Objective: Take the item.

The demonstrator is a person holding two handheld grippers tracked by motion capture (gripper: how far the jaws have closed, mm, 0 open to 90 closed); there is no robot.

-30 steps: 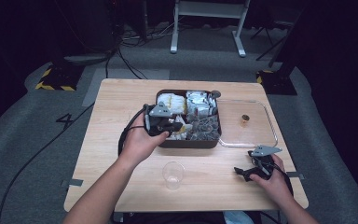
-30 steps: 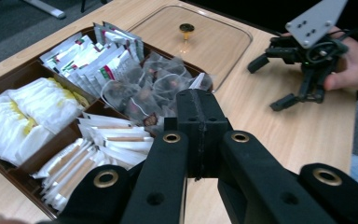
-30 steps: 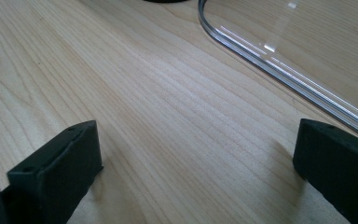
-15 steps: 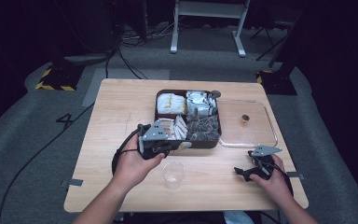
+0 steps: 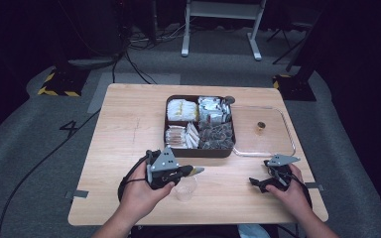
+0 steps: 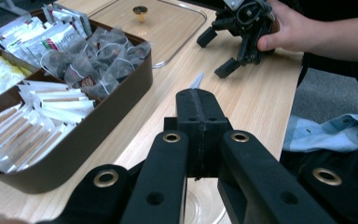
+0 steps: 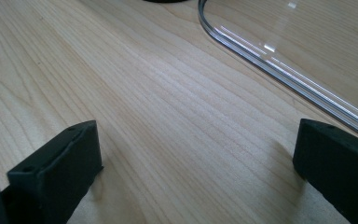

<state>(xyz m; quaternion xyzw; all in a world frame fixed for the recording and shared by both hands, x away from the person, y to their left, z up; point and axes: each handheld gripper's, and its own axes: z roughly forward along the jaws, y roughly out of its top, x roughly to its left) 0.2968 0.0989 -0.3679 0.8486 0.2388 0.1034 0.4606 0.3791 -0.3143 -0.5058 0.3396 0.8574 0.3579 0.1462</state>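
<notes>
Left gripper [image 5: 191, 171] above a clear cup [image 5: 185, 187], right gripper [image 5: 260, 181] resting near the table's [image 5: 124, 129] near right edge.

The left fingers were pressed together on a small packet [image 6: 196, 80], just above the cup at the near side of the table. The brown box [image 5: 200, 150] of sachets stood just beyond, with its clear lid [image 5: 263, 130] touching its right side. The right fingers [image 7: 60, 163] were spread wide on bare wood, just beside the lid's near rim. The left part of the table was free.

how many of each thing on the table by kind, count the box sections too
box: 1, with 4 sections
lid: 1
cup: 1
claws: 2, left and right
total: 5 things
</notes>
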